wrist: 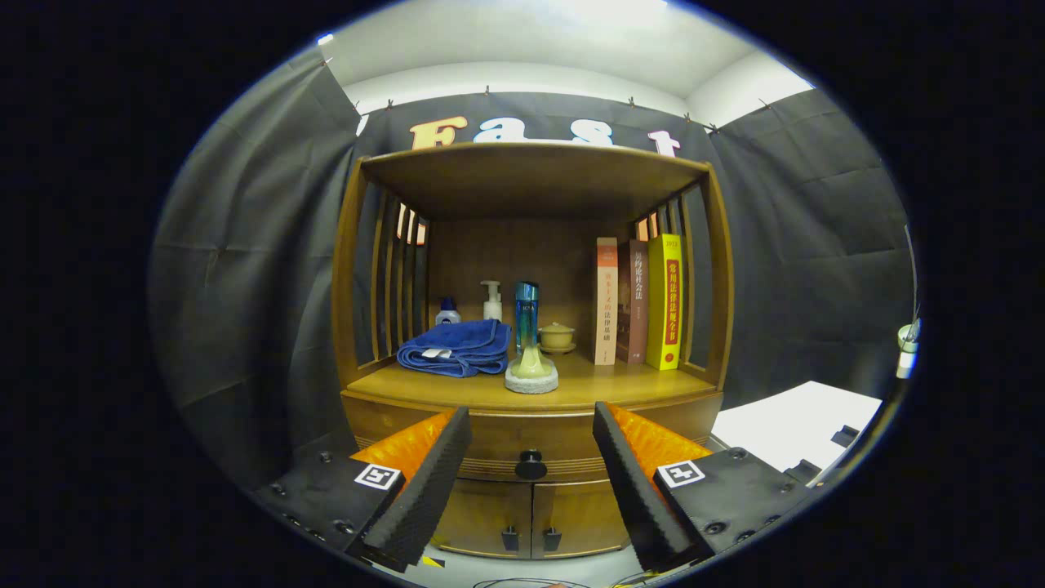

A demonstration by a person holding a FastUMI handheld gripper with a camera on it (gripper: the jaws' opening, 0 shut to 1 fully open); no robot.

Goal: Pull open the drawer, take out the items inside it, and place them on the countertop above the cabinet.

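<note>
A wooden cabinet stands ahead with its drawer (498, 445) shut under the countertop (604, 388). The drawer's round black knob (531, 465) sits between my two fingers and some way beyond them. My gripper (532, 445) is open, with nothing held between its fingers. The drawer's inside is hidden.
On the countertop lie a folded blue towel (457, 347), a small blue-capped bottle (447, 312), a white pump bottle (491, 300), a tall blue bottle (526, 314), a pale green piece on a round stone coaster (531, 371), a lidded cup (557, 336) and three upright books (641, 302). Two lower doors (531, 518) sit under the drawer. A white table (796, 425) stands to the right.
</note>
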